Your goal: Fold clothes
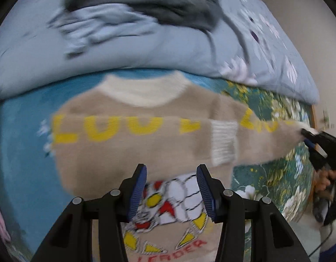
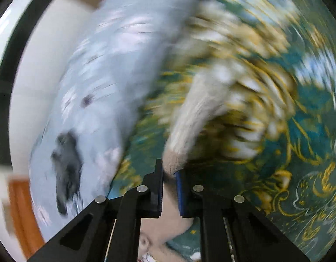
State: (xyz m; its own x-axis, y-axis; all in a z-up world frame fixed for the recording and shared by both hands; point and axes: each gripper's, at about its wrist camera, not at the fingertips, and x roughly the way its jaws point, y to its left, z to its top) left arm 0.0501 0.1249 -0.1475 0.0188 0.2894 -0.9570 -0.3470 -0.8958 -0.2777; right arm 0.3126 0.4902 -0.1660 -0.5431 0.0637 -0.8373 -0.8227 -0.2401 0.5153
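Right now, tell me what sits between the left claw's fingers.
Nothing held: the left claw hangs open above the beige sweater, whose robot print shows through the gap, in the left wrist view.

Bare teal bedspread (image 1: pixel 21 144) is lying open to the sweater's (image 1: pixel 133 148) left, giving a gripper room to pass; a pale-blue duvet (image 1: pixel 146 52) is bulging just behind the collar, closing off the far side; grey clothes (image 1: pixel 146 6) are heaping on top of it; the right gripper (image 1: pixel 310 138), clamping the outstretched sleeve (image 2: pixel 189 118), is occupying the right edge.
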